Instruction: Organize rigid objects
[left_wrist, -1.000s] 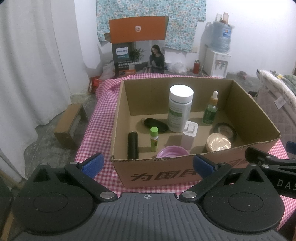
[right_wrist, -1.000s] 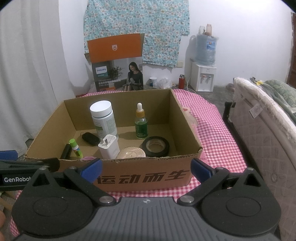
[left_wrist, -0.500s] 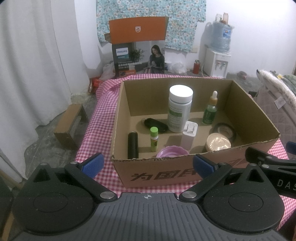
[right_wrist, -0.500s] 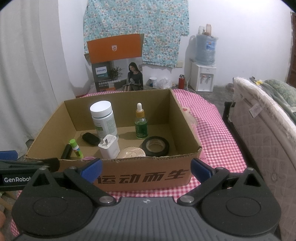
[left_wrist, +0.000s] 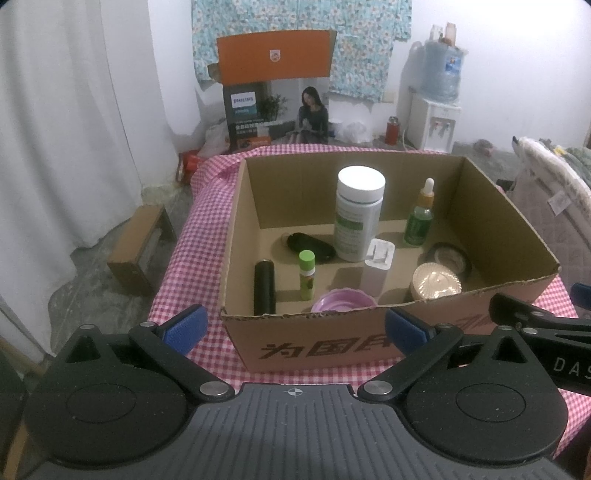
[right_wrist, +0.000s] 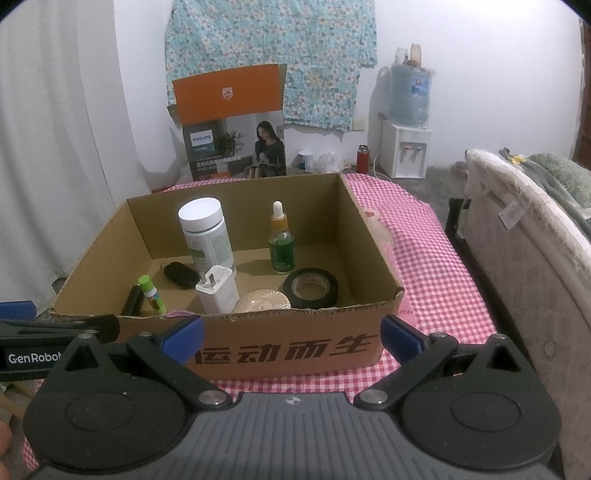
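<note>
Facing the box (left_wrist: 332, 339) from its near side, you held both grippers just short of its near wall, above the checked cloth (left_wrist: 192, 243). Your left gripper (left_wrist: 293, 326) stood wide apart and empty, its blue pads (left_wrist: 186, 325) spread on either side of the box's near left corner. Your right gripper (right_wrist: 291, 334) was equally wide and empty, centred on the printed near wall. Each gripper showed at the edge of the other's view, side by side and apart.

All the objects lay inside the box. A white-capped bottle (left_wrist: 358, 214) stood upright near the far wall, with a green dropper bottle (left_wrist: 419, 218) upright to its right. A black fob (left_wrist: 310, 247) lay flat to the left of the white-capped bottle. A white charger (right_wrist: 218, 290) stood near the middle, prongs up. A tape roll (right_wrist: 310, 288) lay flat at the right, and a ribbed gold lid (left_wrist: 436, 284) lay just beside it, nearer to you. At the left, a black tube (left_wrist: 264, 288) and a green-capped stick (left_wrist: 306, 275) stood close together. A pink dish (left_wrist: 341, 304) sat against the near wall, partly hidden by it in the right view.

A printed carton (right_wrist: 236, 147) stood beyond the table, a water dispenser (right_wrist: 406, 147) at the far right, and a mattress (right_wrist: 535, 258) along the right.
</note>
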